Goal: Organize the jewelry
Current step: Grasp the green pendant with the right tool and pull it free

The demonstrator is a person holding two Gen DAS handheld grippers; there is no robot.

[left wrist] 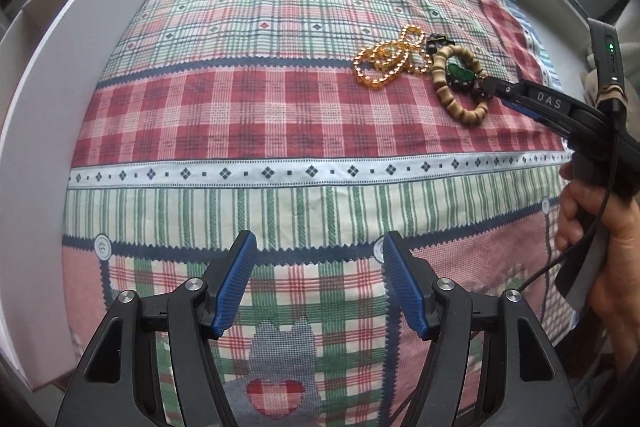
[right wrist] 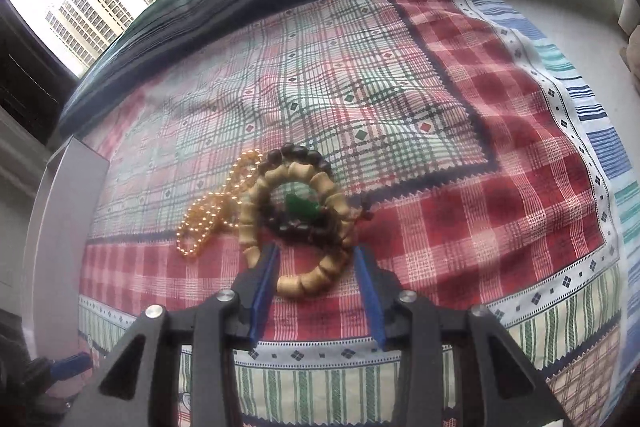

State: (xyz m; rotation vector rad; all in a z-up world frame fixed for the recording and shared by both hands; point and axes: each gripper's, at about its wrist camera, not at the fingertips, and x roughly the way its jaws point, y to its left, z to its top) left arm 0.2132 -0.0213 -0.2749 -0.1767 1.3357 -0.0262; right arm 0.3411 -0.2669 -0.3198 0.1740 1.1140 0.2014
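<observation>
A pile of jewelry lies on the plaid cloth: a tan wooden bead bracelet [right wrist: 320,267] [left wrist: 456,99], a dark bead bracelet [right wrist: 296,159] with a green stone [right wrist: 302,205] [left wrist: 460,71], and a gold bead chain [right wrist: 208,219] [left wrist: 384,61]. My right gripper [right wrist: 316,259] [left wrist: 486,91] is open, its blue fingers straddling the near part of the tan bracelet. My left gripper [left wrist: 316,247] is open and empty, well short of the pile, over the cloth's near part.
A white open box [left wrist: 60,131] [right wrist: 60,227] stands along the left edge of the cloth. A window with tower blocks lies beyond the far edge. The person's hand [left wrist: 600,247] holds the right gripper at the right.
</observation>
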